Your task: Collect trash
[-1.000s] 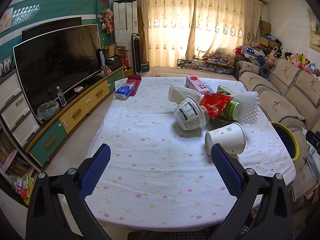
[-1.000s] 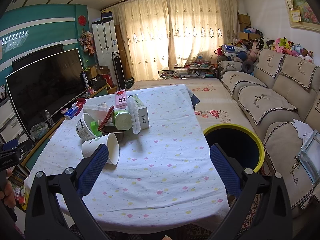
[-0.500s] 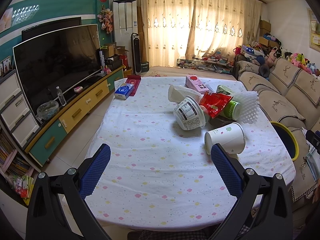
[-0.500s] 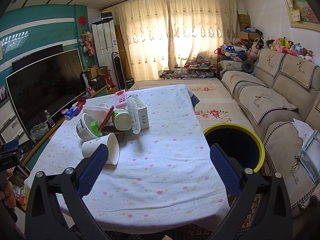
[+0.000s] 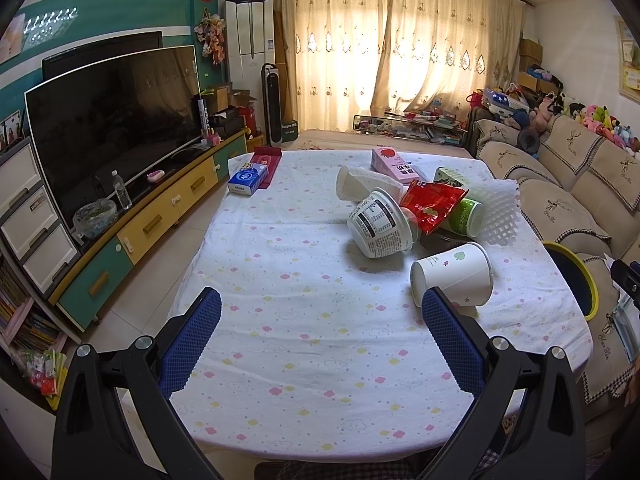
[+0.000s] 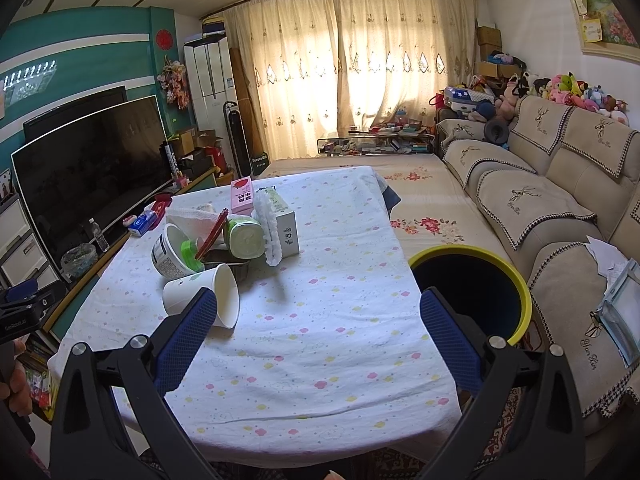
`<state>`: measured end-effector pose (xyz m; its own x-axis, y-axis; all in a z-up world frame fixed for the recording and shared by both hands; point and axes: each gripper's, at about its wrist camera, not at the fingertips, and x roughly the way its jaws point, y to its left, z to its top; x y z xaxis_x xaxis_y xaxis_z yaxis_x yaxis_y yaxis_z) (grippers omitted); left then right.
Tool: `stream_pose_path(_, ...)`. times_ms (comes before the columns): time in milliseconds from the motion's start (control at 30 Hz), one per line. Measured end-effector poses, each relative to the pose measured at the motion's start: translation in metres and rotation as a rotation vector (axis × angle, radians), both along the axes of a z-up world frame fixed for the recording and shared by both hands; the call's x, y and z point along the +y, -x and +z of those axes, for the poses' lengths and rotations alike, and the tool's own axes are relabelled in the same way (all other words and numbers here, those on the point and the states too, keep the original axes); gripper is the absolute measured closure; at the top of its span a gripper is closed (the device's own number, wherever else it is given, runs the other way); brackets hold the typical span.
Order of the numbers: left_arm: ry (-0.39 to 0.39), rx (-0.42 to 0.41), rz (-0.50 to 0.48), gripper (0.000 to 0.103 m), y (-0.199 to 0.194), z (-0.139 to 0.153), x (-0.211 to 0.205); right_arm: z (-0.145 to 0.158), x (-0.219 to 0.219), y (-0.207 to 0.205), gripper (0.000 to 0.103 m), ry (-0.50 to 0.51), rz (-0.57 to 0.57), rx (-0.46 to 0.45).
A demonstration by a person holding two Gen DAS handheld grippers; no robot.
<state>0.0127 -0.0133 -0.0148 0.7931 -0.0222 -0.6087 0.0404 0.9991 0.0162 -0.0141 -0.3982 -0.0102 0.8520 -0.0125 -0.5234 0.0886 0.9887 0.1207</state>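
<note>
Left gripper [image 5: 320,328] is wide open w/ nothing between the blue pads; right gripper [image 6: 318,328] is the same. The white paper cup [image 5: 452,276] w/ a green leaf print lies on its side just ahead of the left gripper's right finger. Beyond it is the noodle bowl [image 5: 378,222] w/ black label text, too small to read, and a red snack bag [image 5: 432,204]. The yellow-rimmed bin [image 6: 472,288] stands right-front of the right gripper, beside the table [image 6: 320,320].

The tabletop [image 5: 304,312], under a pastel-spotted white cloth, carries a tipped paper cup [image 5: 454,278], noodle bowl [image 5: 378,222], red wrapper [image 5: 432,204], pink carton [image 5: 394,165] and tissue pack [image 5: 248,178].
</note>
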Motion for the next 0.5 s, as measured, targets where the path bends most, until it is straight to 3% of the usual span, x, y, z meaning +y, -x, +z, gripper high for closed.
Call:
stream_pose_path(300, 0.01, 0.018, 0.007, 0.004, -0.015, -0.005, 0.007, -0.008, 0.013, -0.028, 0.006, 0.005, 0.048, 0.036)
stream_pose_path(500, 0.026, 0.03, 0.016, 0.004, -0.031, -0.012, 0.013, -0.018, 0.025, -0.078, 0.006, -0.027, 0.138, 0.078)
